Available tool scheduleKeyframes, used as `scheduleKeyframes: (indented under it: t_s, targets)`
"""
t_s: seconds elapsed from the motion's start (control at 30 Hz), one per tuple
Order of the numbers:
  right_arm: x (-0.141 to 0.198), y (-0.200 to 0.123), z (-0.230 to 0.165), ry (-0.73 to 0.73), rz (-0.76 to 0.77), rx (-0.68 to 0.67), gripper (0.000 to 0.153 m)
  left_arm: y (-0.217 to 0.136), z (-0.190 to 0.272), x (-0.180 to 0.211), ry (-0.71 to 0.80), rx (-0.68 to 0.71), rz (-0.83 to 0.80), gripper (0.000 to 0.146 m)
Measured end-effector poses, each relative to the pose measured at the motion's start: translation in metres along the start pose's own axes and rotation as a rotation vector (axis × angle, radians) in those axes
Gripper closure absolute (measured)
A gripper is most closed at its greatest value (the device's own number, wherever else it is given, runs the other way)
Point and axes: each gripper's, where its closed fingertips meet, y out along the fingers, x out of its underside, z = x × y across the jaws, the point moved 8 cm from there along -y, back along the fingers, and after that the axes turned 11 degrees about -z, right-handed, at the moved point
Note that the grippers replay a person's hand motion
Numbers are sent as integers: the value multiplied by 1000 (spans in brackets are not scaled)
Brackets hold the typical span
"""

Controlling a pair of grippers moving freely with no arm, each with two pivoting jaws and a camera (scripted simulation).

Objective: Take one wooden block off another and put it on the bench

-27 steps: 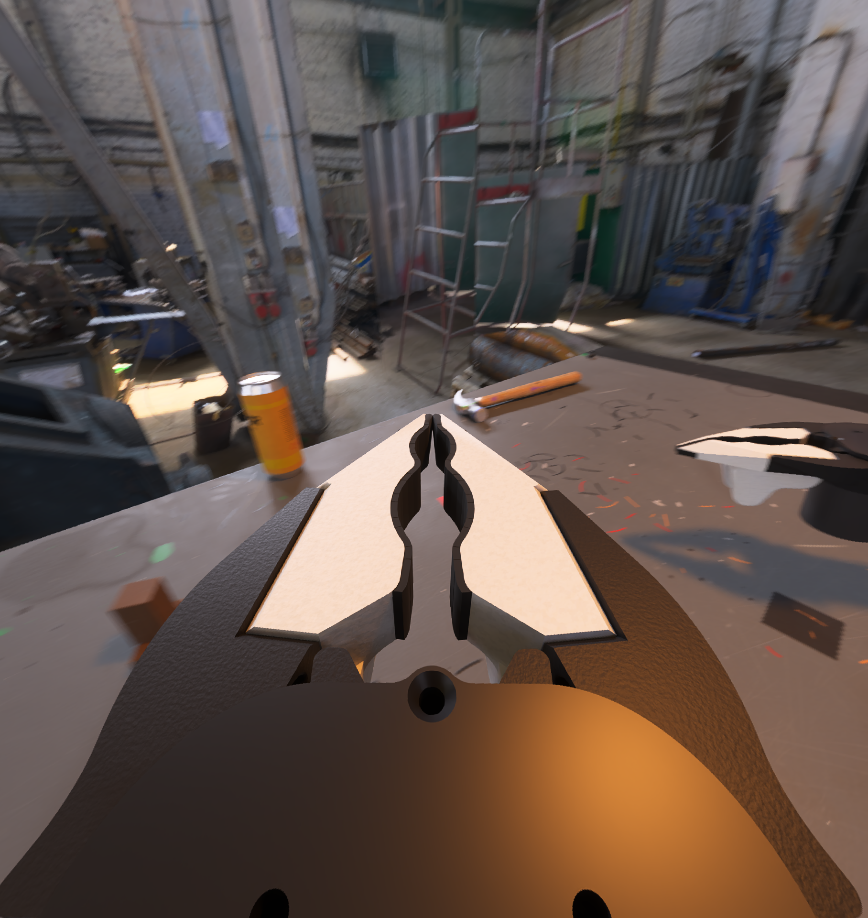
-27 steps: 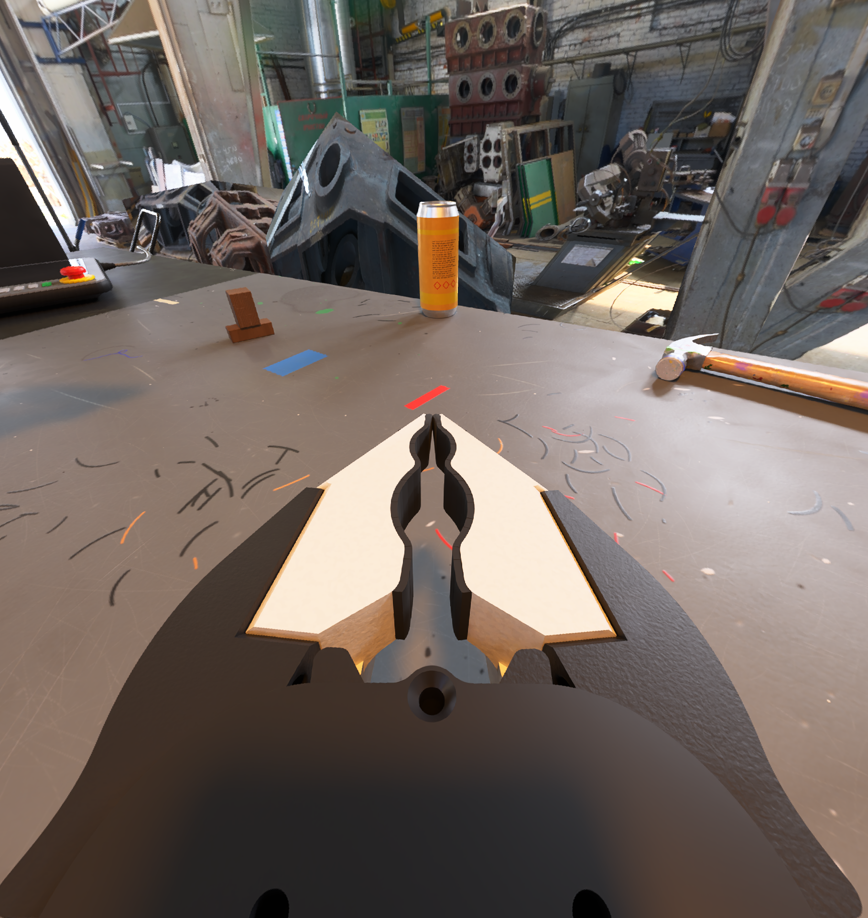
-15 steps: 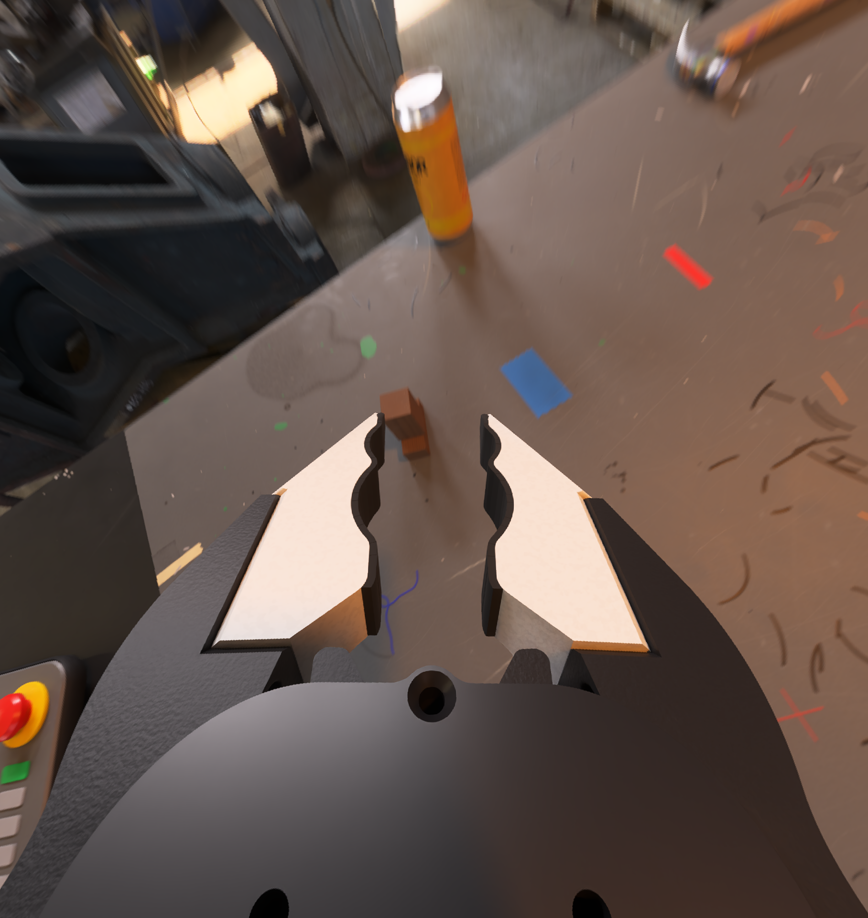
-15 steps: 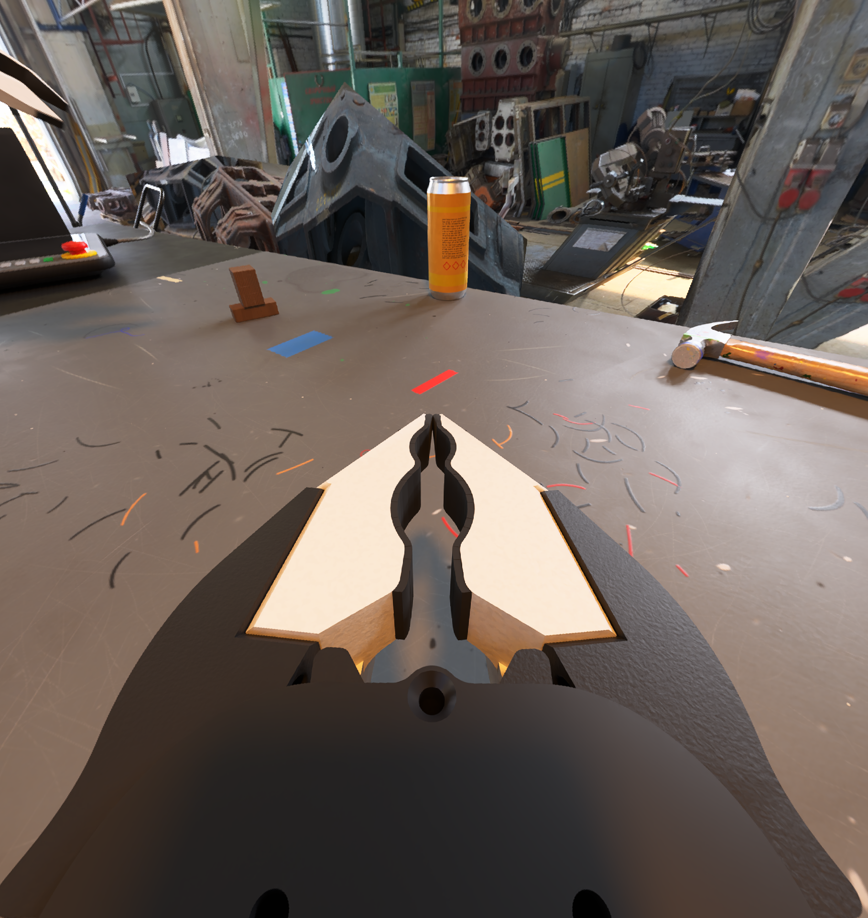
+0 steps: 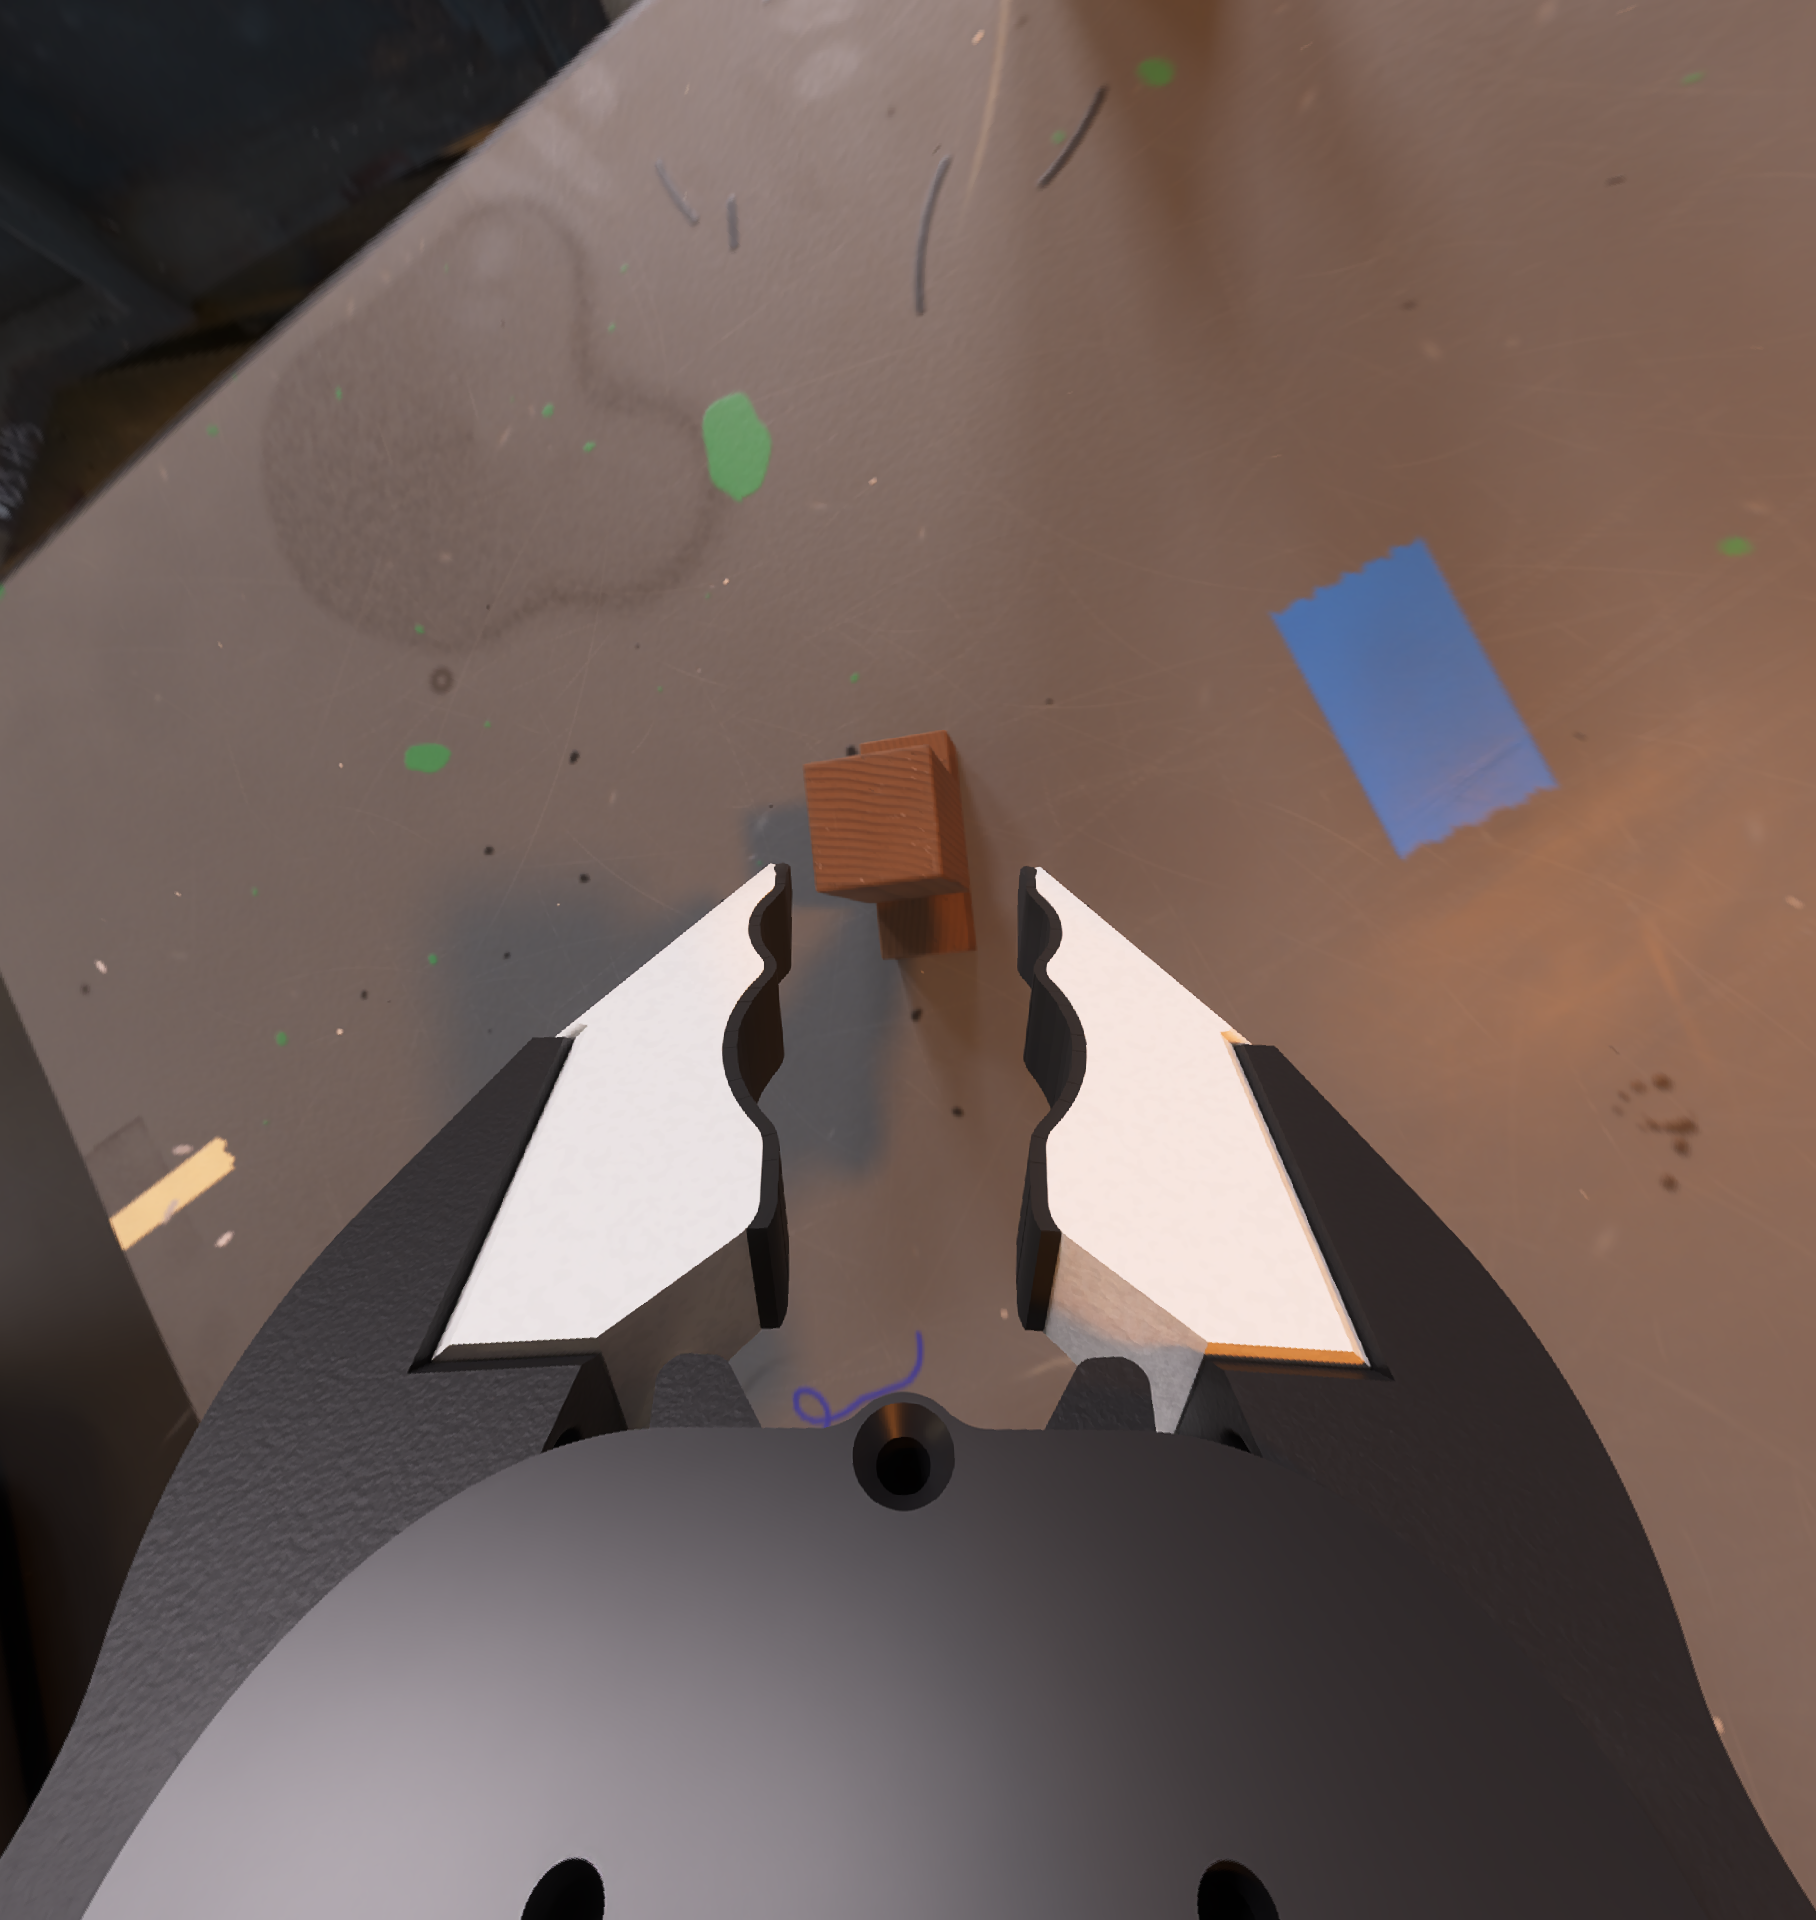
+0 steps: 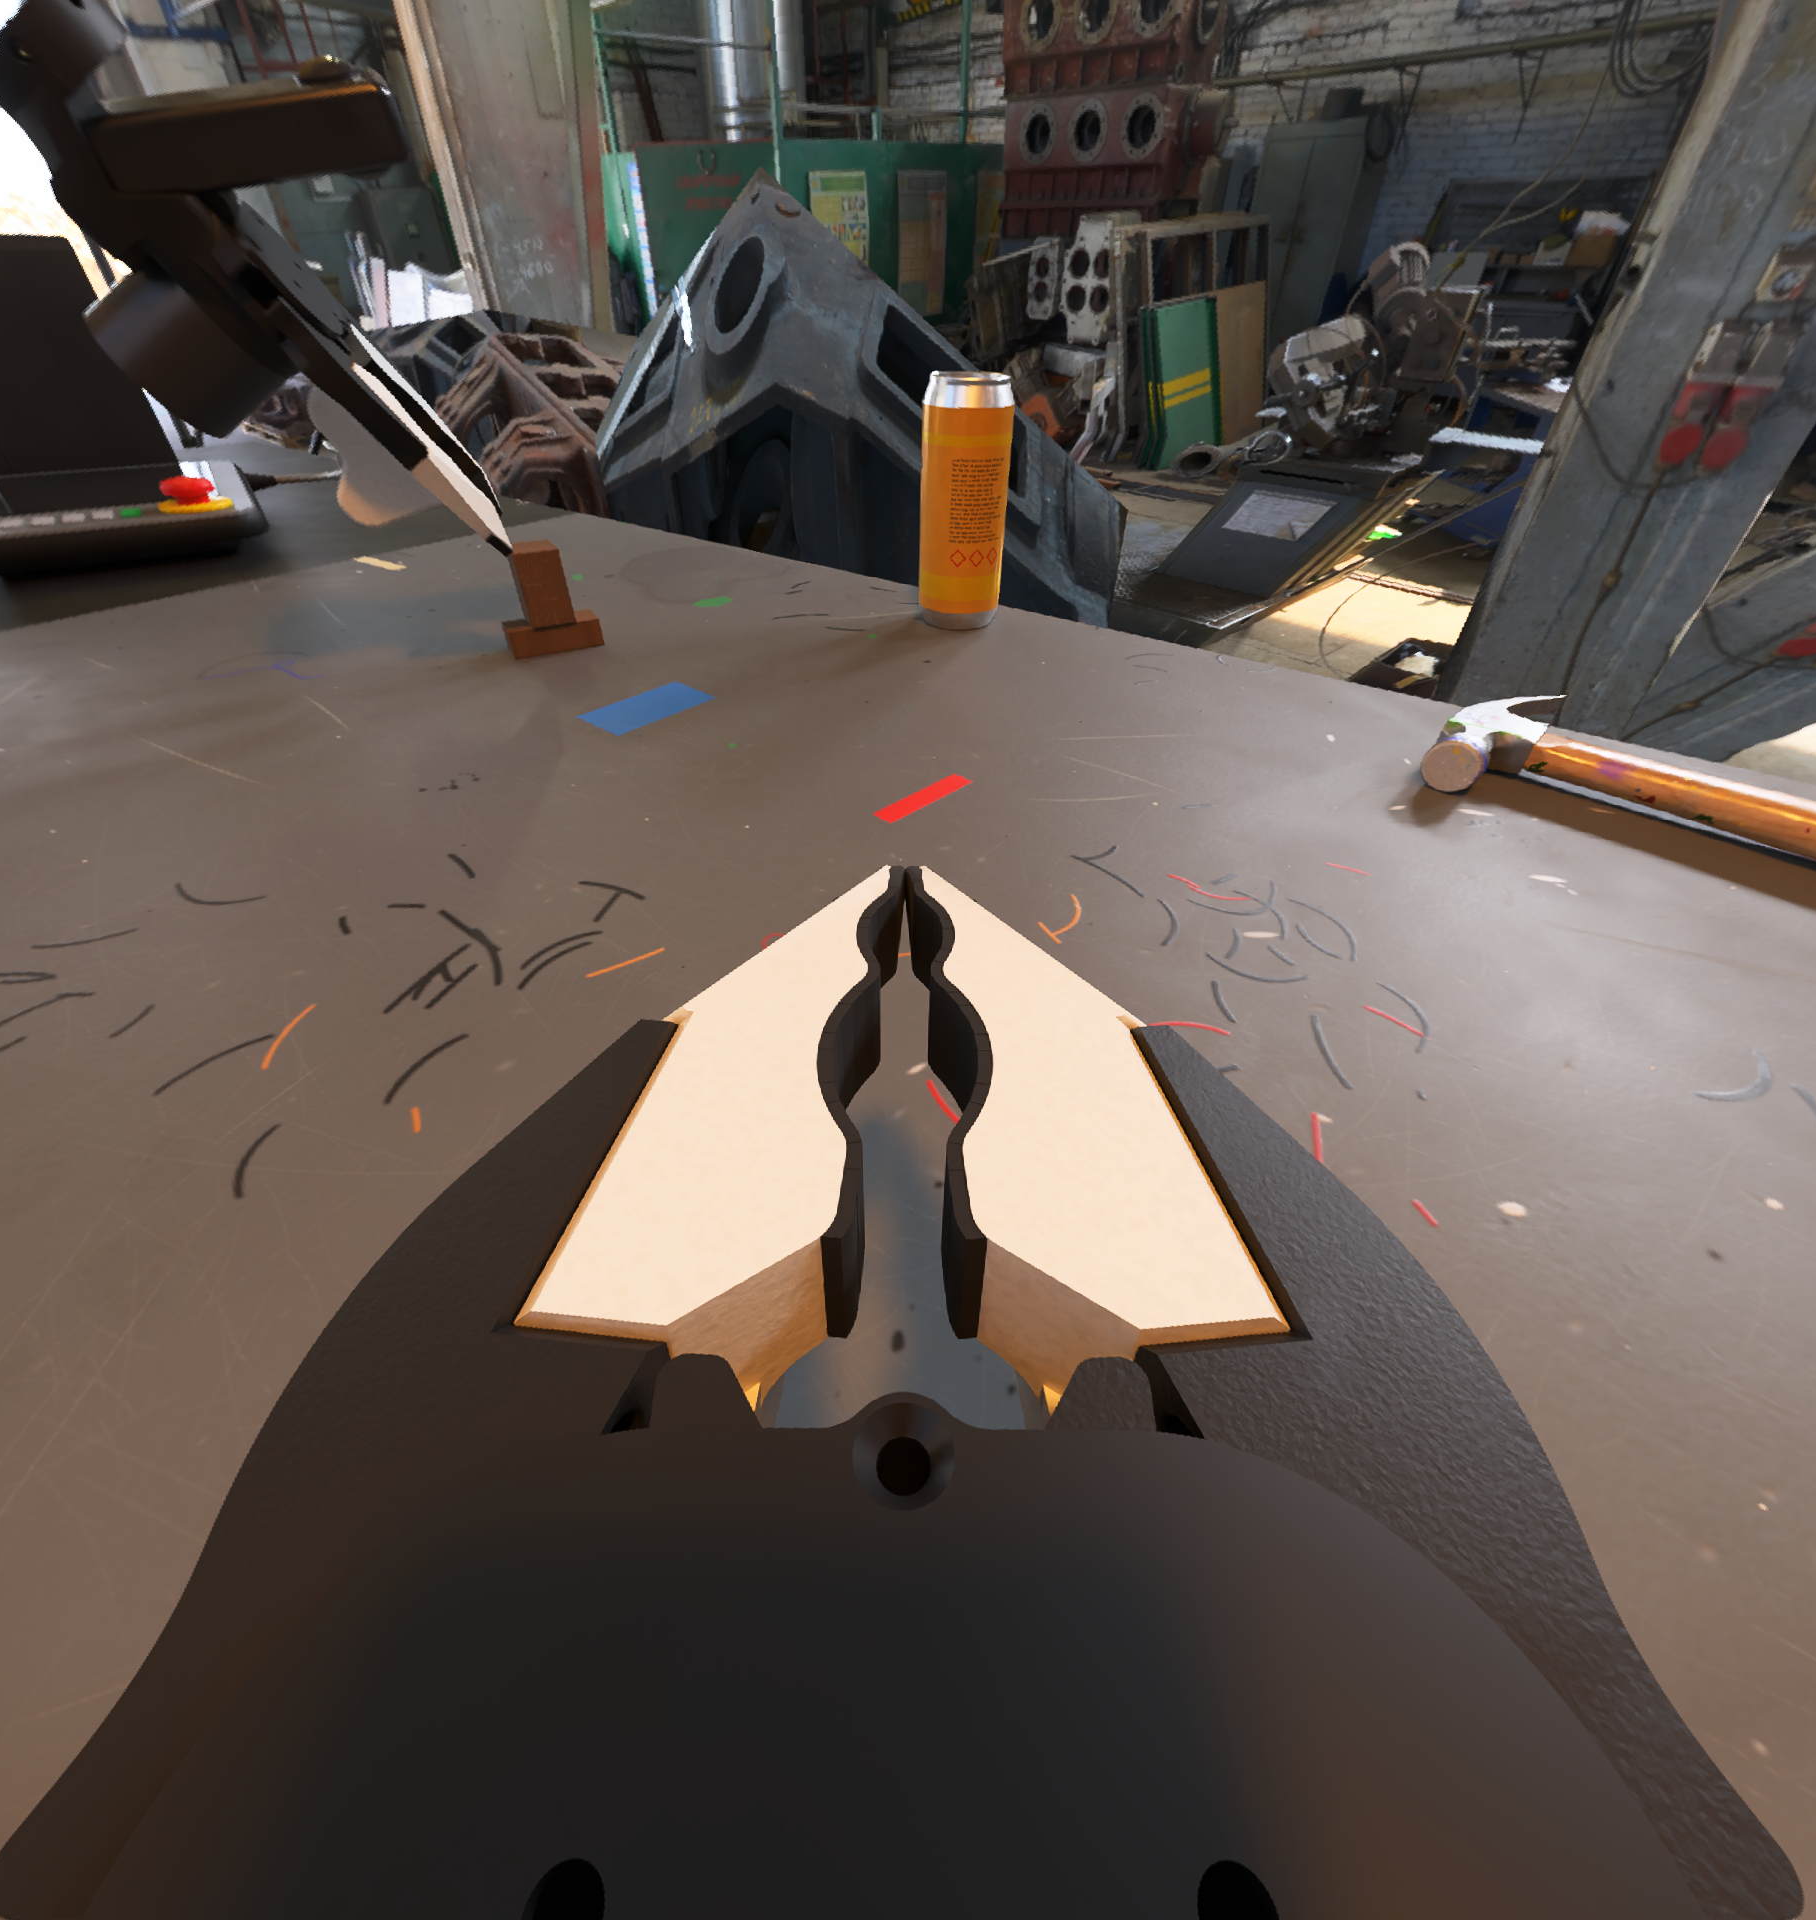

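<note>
The left tool (image 5: 902, 883) points steeply down at the grey-brown scuffed worktop (image 5: 1299, 312), its two white-faced fingers spread wide apart with nothing between them. Just beyond the fingertips stands the upright reddish-brown wooden block (image 5: 878, 821), its ridged top face towards the camera, resting on the flat reddish-brown wooden block (image 5: 930, 925) that lies on the worktop beneath it. In the right wrist view the left tool (image 6: 493, 535) comes in from the upper left, tips right at the top of the upright block (image 6: 540, 582); whether they touch it cannot be told. The flat block (image 6: 556, 634) sits under it, near the far left part of the worktop (image 6: 260, 790).

The right tool (image 6: 904, 873) hovers low over the middle of the worktop, well apart from the blocks, its fingers pressed together at the tips and gripping nothing.

A blue tape rectangle (image 5: 1413, 696) lies near the blocks, a green paint blob (image 5: 736, 445) beyond them. A tall orange drink can (image 6: 964, 499) stands at the far edge, a wooden-handled hammer (image 6: 1652, 779) lies to the right, and a short red strip (image 6: 922, 798) lies just ahead of the right tool. A control pendant with a red button (image 6: 104, 514) sits at the left.
</note>
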Motion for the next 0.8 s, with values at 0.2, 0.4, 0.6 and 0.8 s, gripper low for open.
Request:
scheduleKeyframes:
  t_s: [0.2, 0.4, 0.6, 0.8]
  targets:
    - [1, 1, 0, -24, -14, 8, 153, 37, -12, -5, -112, -21, -68, 105]
    - [3, 5, -2, -35, -34, -5, 153, 54, -11, -9, -145, -79, -80, 109]
    - [3, 3, -3, -45, -36, 5, 153, 45, -4, -7, -115, -97, -96, 111]
    - [1, 3, -5, -58, -30, 9, 153, -7, 11, -10, -49, -85, 36, 116]
